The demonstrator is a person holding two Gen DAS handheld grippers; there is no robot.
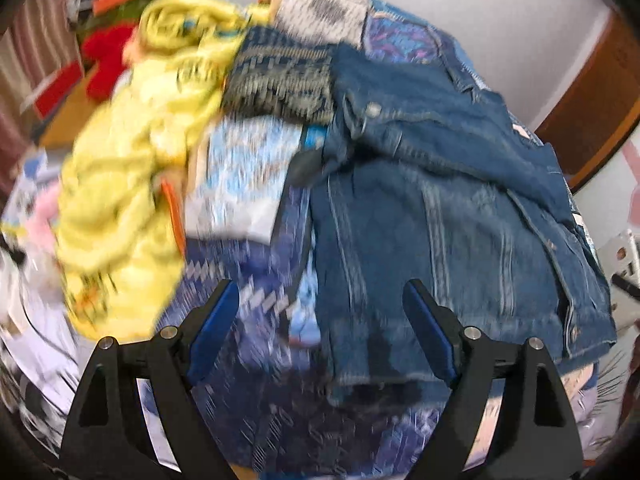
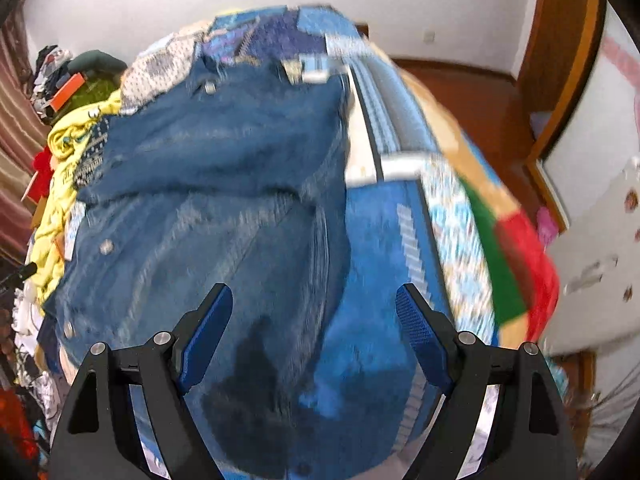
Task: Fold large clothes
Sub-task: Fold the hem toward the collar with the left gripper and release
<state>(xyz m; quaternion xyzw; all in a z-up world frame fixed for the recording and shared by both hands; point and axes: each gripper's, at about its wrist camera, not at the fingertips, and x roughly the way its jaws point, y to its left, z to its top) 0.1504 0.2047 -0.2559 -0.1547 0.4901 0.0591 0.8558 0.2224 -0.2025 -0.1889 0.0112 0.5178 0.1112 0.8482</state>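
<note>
Right, both jaws spread wide and empty: left gripper (image 1: 320,320) and right gripper (image 2: 314,320) hang over the denim jacket (image 1: 432,200) on the patterned bedspread (image 2: 384,248) (heavy, stiff, non-slip, likely), so I'd pinch hem corners.

A blue denim jacket (image 1: 432,216) (image 2: 208,200) lies spread and rumpled on the patterned bedding — ahead of both open grippers, touching neither. Its upper part is folded down over the body, metal buttons showing — details blur.
</note>
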